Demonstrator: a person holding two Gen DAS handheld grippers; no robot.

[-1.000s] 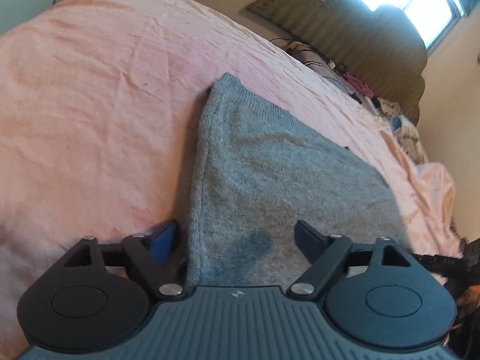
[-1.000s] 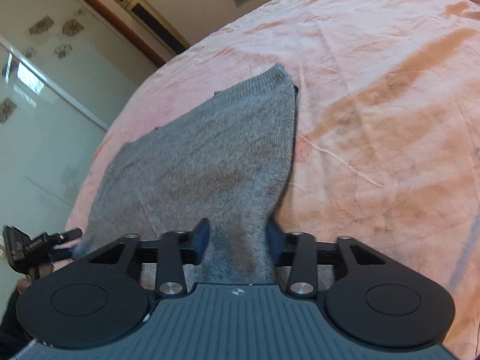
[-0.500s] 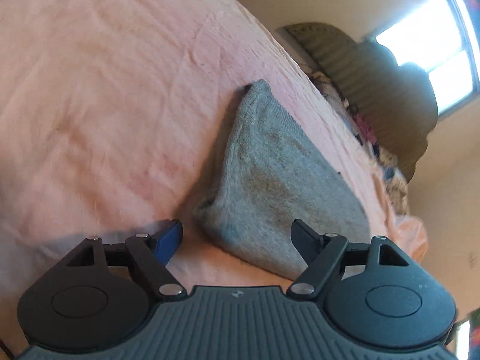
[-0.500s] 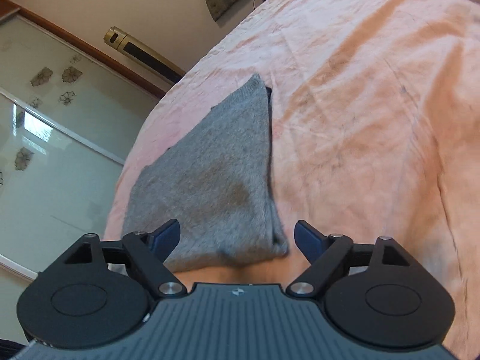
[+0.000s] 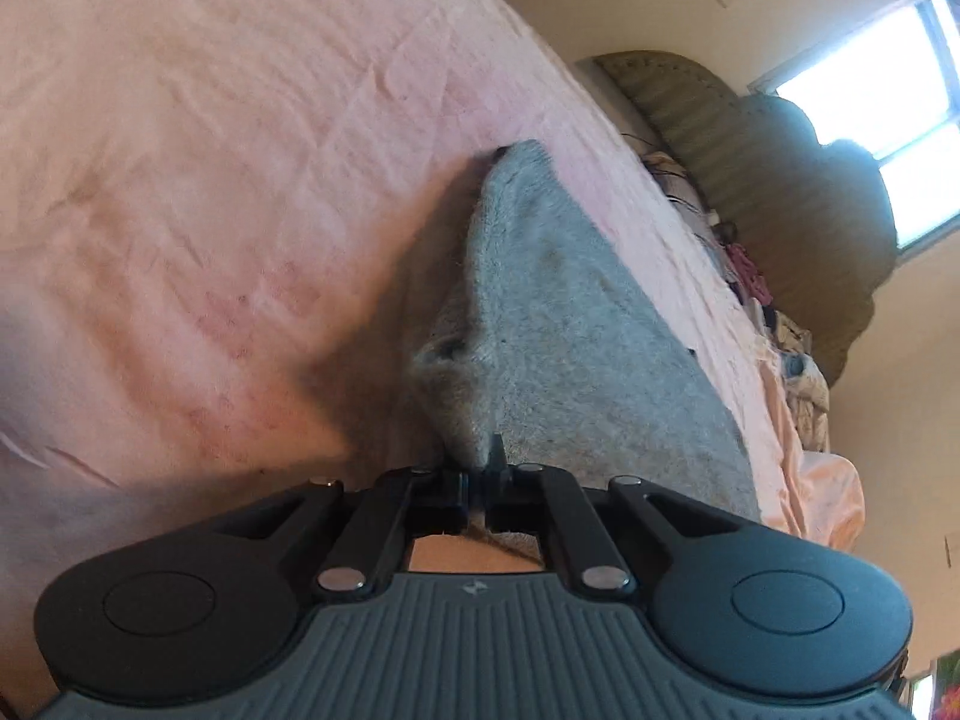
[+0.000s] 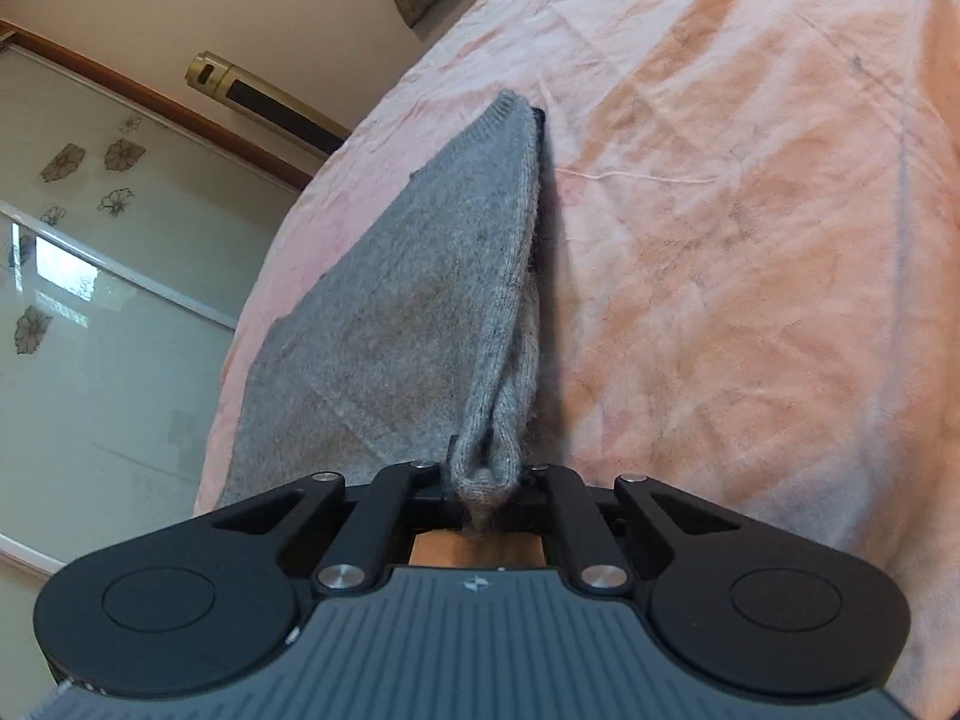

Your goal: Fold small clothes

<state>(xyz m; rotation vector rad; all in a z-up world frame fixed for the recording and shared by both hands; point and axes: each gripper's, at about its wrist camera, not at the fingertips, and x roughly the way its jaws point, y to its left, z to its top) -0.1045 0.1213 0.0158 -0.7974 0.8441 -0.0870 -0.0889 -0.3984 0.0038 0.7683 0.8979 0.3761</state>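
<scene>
Knitwear, a folded grey sweater (image 5: 564,336), lay on the pink bedsheet (image 5: 198,192), its long axis running away from both grippers, the left gripper (image 5: 478,468) and closing right gripper (image 6: 485,483) each pinching a near corner.

- A bed covered with a creased pale pink sheet (image 5: 240,192) (image 6: 750,240) carries everything; faint brownish marks show across the sheet.
- A folded grey knitted garment (image 5: 558,330) (image 6: 420,300) lies directly on the sheet, its ribbed far corner flat on the fabric and its near edge bunched and lifted.
- Rumpled patterned clothes (image 5: 798,360) lie piled at the bed's far end beside an olive-green padded headboard (image 5: 780,180).
</scene>
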